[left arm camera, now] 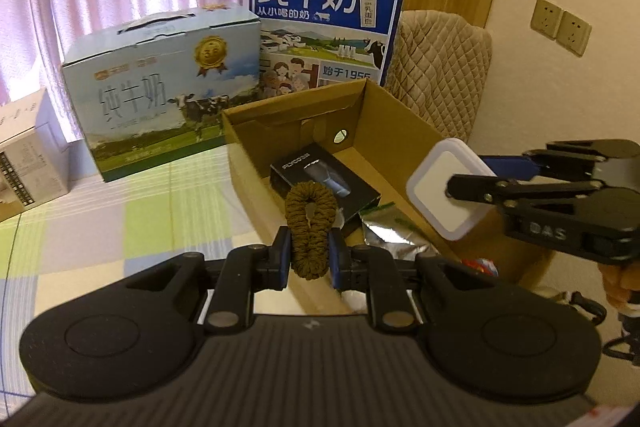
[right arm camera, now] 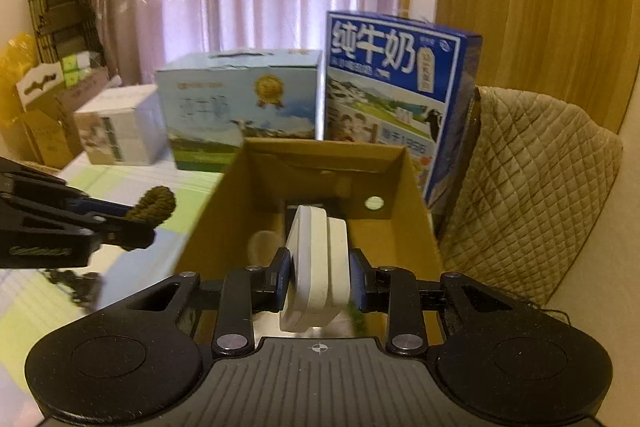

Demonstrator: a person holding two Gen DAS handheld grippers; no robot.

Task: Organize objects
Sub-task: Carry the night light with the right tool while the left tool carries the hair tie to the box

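My left gripper [left arm camera: 309, 259] is shut on a brown fabric hair tie [left arm camera: 310, 227], held upright just in front of the near-left wall of an open cardboard box [left arm camera: 404, 131]. In the box lie a black product box [left arm camera: 324, 179] and a silver foil packet [left arm camera: 394, 231]. My right gripper [right arm camera: 320, 279] is shut on a white square device [right arm camera: 320, 259], held on edge above the box [right arm camera: 320, 147]. The left wrist view shows the right gripper [left arm camera: 468, 175] and the device [left arm camera: 444, 195] over the box's right wall. The right wrist view shows the left gripper [right arm camera: 136, 221] and the hair tie [right arm camera: 154, 209] left of the box.
Behind the cardboard box stand a light blue milk carton [left arm camera: 160, 87] and a taller dark blue one [left arm camera: 324, 23]. A white box [left arm camera: 28, 155] sits at far left on the checked tablecloth [left arm camera: 120, 219]. A quilted chair back [left arm camera: 440, 67] is at the right.
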